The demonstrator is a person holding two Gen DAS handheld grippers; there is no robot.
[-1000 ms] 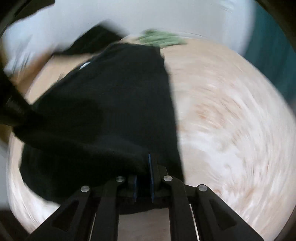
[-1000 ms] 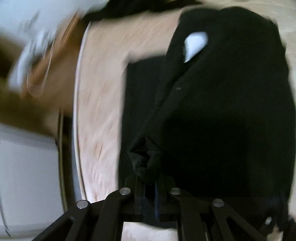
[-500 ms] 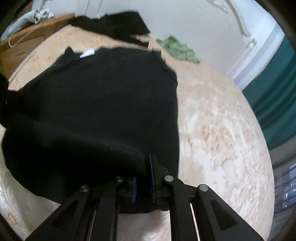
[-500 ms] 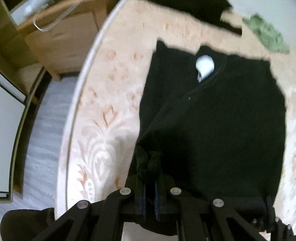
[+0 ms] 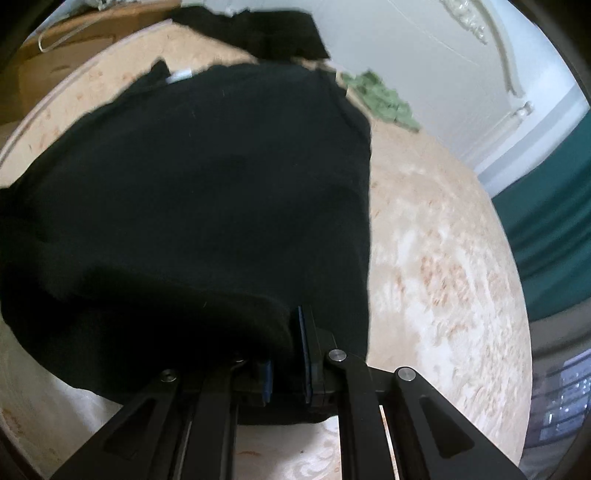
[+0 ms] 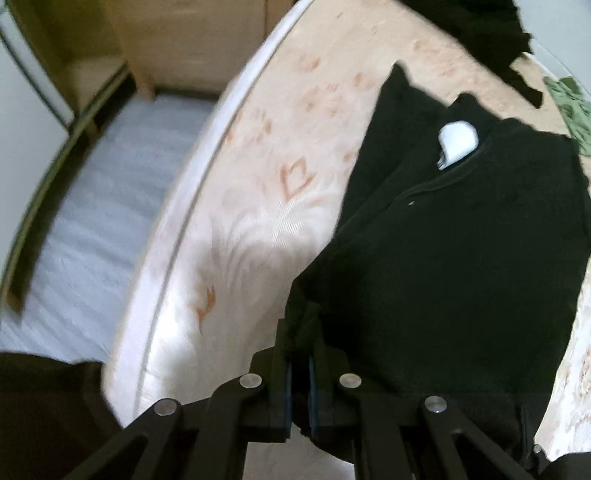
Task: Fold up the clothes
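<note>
A black garment [image 5: 192, 192] lies spread across a cream patterned bed [image 5: 443, 258]. Its collar end with a white label [image 6: 456, 142] points away from me. My left gripper [image 5: 286, 363] is shut on a bunched fold of the black garment's near edge, cloth pinched between the blue pads. In the right wrist view my right gripper [image 6: 300, 373] is shut on a gathered corner of the same black garment [image 6: 461, 258], near the bed's left edge [image 6: 177, 236]. The cloth rises slightly into both grips.
A second black garment [image 5: 266, 29] and a green garment [image 5: 384, 101] lie at the far end of the bed. A wooden cabinet [image 6: 192, 40] and grey floor [image 6: 92, 206] lie beyond the left bed edge. A teal curtain [image 5: 550, 229] hangs at the right.
Both grippers have slid along the bed with the black garment still in their grips and rolled. The blur has eased, and the right view has swung toward the bed's edge and floor.
</note>
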